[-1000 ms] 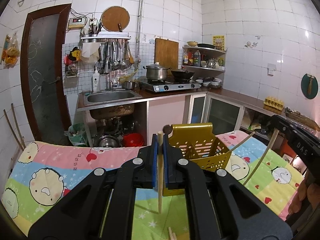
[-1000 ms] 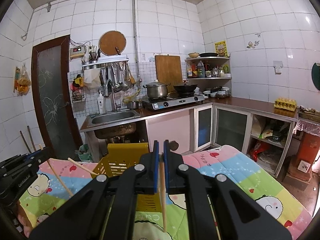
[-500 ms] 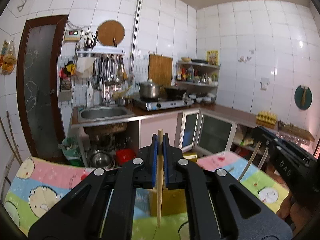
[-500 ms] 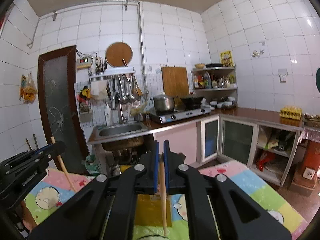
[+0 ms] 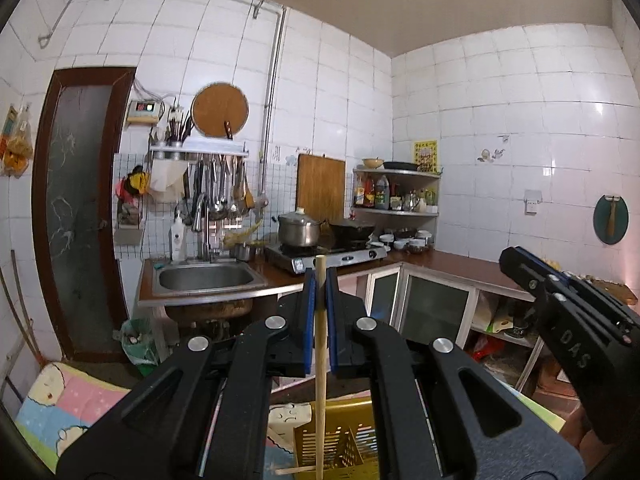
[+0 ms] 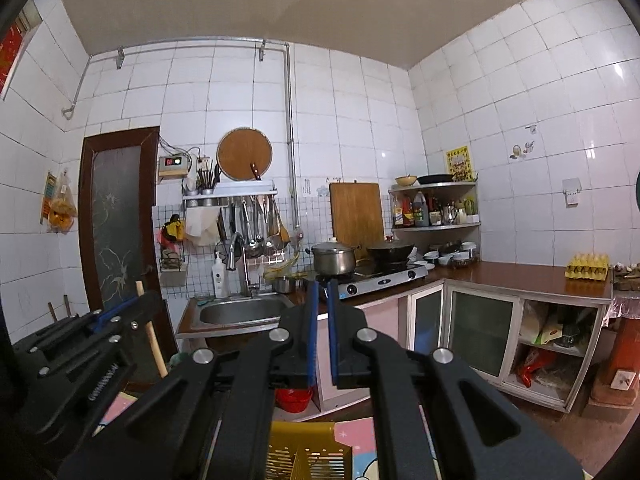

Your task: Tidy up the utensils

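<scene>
My left gripper (image 5: 320, 280) is shut on a wooden chopstick (image 5: 320, 360) that hangs straight down over the yellow slotted utensil basket (image 5: 336, 444). Another chopstick (image 5: 294, 470) lies at the basket's front. My right gripper (image 6: 321, 292) has its pads slightly apart with nothing between them; the yellow basket (image 6: 304, 452) is below it. In the right wrist view the left gripper (image 6: 100, 344) is at the left with its chopstick (image 6: 154, 344). In the left wrist view the right gripper (image 5: 568, 320) is at the right.
The basket stands on a table with a colourful cartoon cloth (image 5: 68, 408). Behind are a steel sink (image 5: 204, 280), a stove with a pot (image 5: 300, 228) and a wok, corner shelves (image 5: 396, 196), glass-door cabinets (image 6: 480, 328) and a brown door (image 5: 80, 216).
Both grippers have risen and tilted up, so the basket dropped to the bottom of both views. The chopstick held by the right gripper is gone and its pads now stand apart.
</scene>
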